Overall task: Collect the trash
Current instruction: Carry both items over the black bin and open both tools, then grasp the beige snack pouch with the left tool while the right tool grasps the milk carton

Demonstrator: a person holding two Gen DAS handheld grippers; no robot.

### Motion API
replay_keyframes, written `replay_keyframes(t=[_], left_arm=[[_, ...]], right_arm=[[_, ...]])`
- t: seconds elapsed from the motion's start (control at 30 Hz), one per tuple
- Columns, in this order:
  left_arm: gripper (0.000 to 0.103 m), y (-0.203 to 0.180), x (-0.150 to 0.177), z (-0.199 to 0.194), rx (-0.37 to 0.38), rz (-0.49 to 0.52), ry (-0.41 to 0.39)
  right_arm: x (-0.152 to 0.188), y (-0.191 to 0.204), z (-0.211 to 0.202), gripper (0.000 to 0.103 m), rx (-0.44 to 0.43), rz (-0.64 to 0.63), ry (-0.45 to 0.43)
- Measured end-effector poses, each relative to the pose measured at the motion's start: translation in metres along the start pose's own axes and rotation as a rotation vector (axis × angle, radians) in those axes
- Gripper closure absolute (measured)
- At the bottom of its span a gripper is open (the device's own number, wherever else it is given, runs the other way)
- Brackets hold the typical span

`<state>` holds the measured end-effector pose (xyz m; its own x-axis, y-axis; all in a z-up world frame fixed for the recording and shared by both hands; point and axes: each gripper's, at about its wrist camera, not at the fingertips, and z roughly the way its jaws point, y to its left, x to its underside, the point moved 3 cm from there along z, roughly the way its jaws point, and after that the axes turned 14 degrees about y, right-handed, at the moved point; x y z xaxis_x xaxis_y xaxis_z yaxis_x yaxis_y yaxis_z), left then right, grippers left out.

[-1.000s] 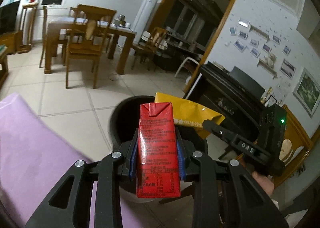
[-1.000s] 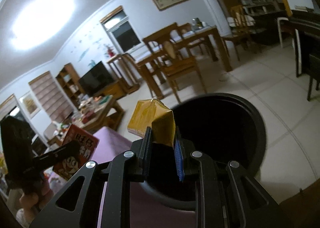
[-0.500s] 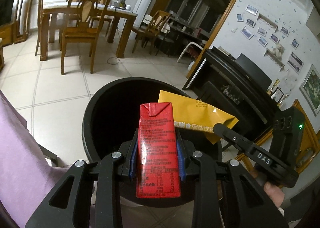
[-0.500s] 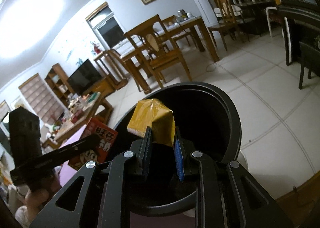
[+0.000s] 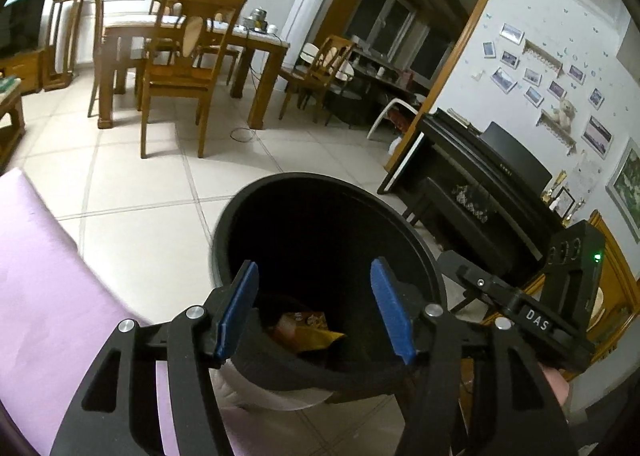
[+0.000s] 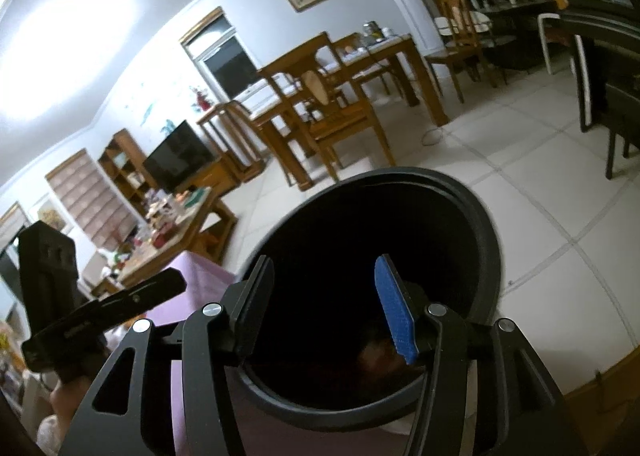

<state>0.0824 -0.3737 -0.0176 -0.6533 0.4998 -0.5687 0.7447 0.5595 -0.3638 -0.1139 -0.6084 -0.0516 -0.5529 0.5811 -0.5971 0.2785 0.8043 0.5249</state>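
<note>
Left gripper (image 5: 314, 308): poised over the near rim of the bin, jaws opening, nothing between the blue pads.
Right gripper (image 6: 326, 302): also over the bin's mouth, jaws opening, with only the dark interior between them.
Bin (image 5: 240, 215): round, black, standing on the tiled floor (image 5: 132, 179) just beside the purple-covered surface (image 5: 44, 280).
Trash (image 5: 306, 332): a yellow wrapper and other packaging lie at the bottom of the bin, seen from the left wrist; from the right wrist the contents are too dark to make out.
Other gripper in view: the right one shows at the right edge of the left wrist view, the left one at the left edge of the right wrist view.
Room: wooden dining table (image 5: 256, 43) and chairs stand beyond the bin.
</note>
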Motion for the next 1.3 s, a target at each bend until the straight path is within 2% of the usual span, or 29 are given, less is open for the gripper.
replay_keyframes(t=[0.03, 0.17, 0.23, 0.33, 0.43, 0.67, 0.77, 0.83, 0.97, 1.07, 1.13, 1.3], left_arm=[[0.044, 0.004, 0.002, -0.006, -0.003, -0.003, -0.004], [0.044, 0.025, 0.015, -0.041, -0.042, -0.027, -0.048], [0.044, 0.038, 0.023, -0.060, -0.062, -0.043, -0.070], [0.044, 0.063, 0.039, -0.097, -0.108, -0.078, -0.115], [0.044, 0.093, 0.060, -0.135, -0.165, -0.126, -0.151], [0.044, 0.180, 0.134, -0.225, -0.316, -0.289, -0.198], [0.044, 0.212, 0.163, -0.247, -0.377, -0.337, -0.170], [0.044, 0.233, 0.184, -0.254, -0.409, -0.372, -0.124], [0.044, 0.259, 0.205, -0.254, -0.446, -0.382, -0.046], [0.044, 0.276, 0.217, -0.251, -0.452, -0.379, -0.003], [0.044, 0.285, 0.221, -0.247, -0.451, -0.376, 0.018], [0.046, 0.292, 0.224, -0.232, -0.442, -0.355, 0.074]], right_arm=[[-0.002, 0.006, 0.001, 0.033, -0.013, -0.003, 0.003], [0.002, 0.044, 0.015, 0.033, -0.080, -0.045, 0.064], [0.002, 0.069, 0.024, 0.029, -0.125, -0.067, 0.103], [0.009, 0.114, 0.042, 0.029, -0.185, -0.126, 0.158], [0.022, 0.169, 0.057, 0.029, -0.241, -0.204, 0.209], [0.076, 0.319, 0.085, 0.029, -0.357, -0.517, 0.304], [0.103, 0.376, 0.097, 0.029, -0.375, -0.651, 0.338], [0.119, 0.411, 0.108, 0.029, -0.375, -0.745, 0.369], [0.158, 0.463, 0.137, 0.029, -0.326, -0.948, 0.448], [0.179, 0.484, 0.159, 0.029, -0.252, -1.086, 0.470], [0.186, 0.491, 0.165, 0.029, -0.239, -1.149, 0.478], [0.194, 0.490, 0.176, 0.029, -0.236, -1.161, 0.573]])
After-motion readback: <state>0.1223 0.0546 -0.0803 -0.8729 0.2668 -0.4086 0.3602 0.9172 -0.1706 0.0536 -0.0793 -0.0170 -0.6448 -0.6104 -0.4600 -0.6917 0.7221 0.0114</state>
